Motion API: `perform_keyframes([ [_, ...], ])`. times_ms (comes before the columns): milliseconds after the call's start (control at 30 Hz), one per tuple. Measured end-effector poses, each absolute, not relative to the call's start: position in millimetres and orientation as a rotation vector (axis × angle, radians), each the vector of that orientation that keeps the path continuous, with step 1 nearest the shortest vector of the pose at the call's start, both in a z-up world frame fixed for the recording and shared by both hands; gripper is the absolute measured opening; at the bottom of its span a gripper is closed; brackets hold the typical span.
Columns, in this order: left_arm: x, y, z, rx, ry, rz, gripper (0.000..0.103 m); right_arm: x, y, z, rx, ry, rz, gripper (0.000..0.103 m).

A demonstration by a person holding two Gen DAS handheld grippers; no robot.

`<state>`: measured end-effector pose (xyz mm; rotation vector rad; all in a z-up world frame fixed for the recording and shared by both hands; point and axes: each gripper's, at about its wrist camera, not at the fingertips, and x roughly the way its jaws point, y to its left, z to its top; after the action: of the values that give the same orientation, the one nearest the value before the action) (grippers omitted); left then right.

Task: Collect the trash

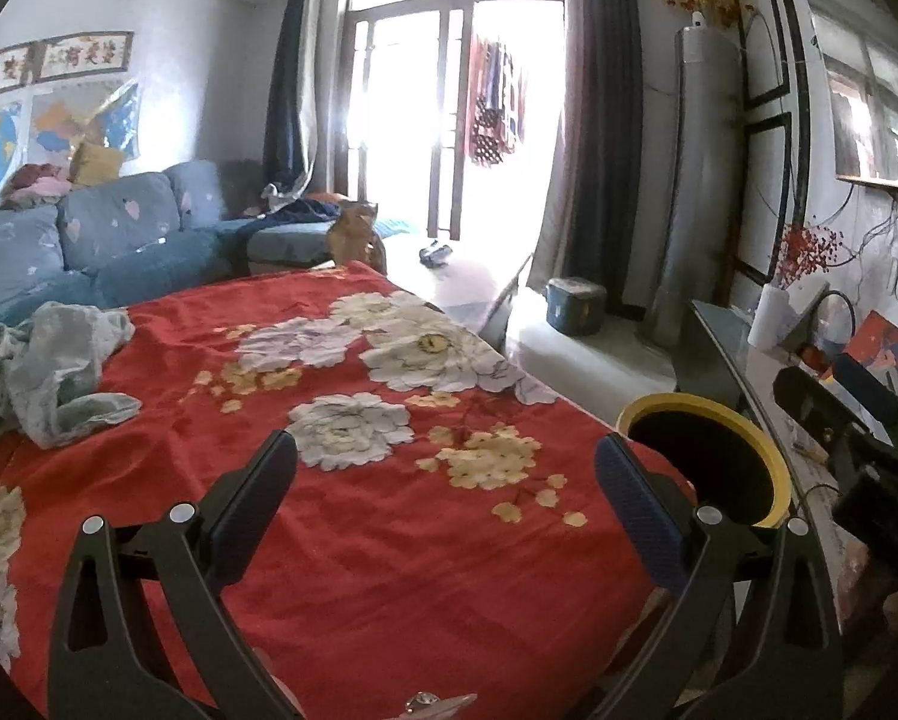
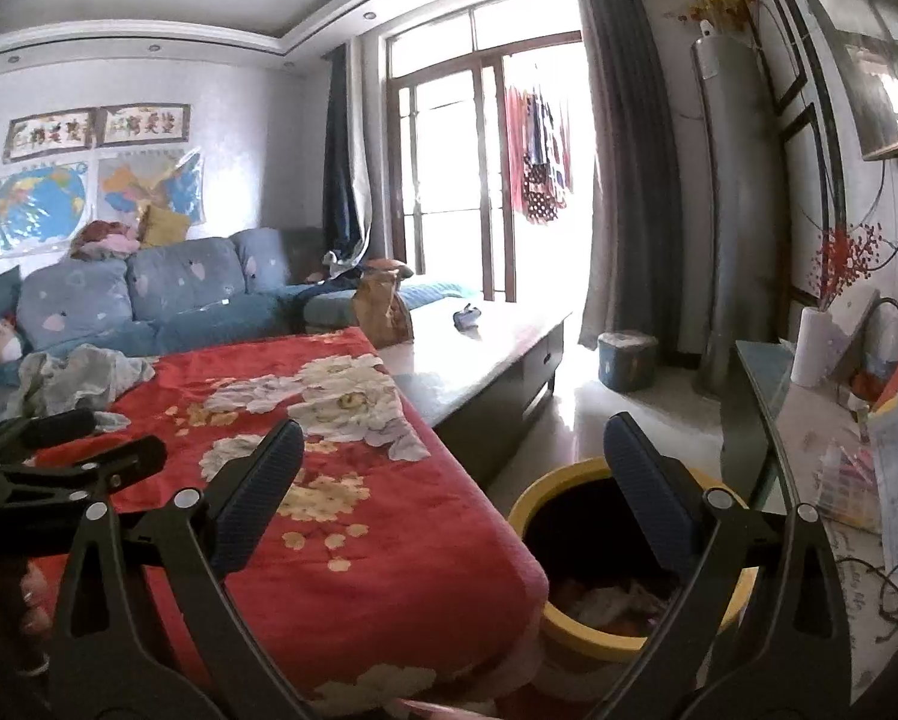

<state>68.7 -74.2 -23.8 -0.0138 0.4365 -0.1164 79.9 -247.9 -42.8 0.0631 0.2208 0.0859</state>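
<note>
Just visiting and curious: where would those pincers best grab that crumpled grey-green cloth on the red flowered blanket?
Probably on one of the raised folds of the crumpled grey-green cloth, coming down from above. It lies loosely bunched on the red flowered blanket, so ridges stand up for the open left gripper to pinch.

bin (image 2: 575, 624) mouth open | red blanket (image 1: 341, 516) bare centre | cloth (image 1: 47, 372) far-left

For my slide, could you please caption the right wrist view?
Open right gripper above yellow bin holding trash, beside the red floral blanket.
</note>
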Motion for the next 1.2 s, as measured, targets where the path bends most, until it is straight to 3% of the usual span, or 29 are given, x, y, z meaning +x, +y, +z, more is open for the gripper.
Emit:
perform_keyframes([
  [1200, 55.6, -72.7, -13.3, -0.029, 0.402, -0.121, 0.097, 72.4, -234.8, -38.0, 0.03, 0.195, 0.097, 0.092],
])
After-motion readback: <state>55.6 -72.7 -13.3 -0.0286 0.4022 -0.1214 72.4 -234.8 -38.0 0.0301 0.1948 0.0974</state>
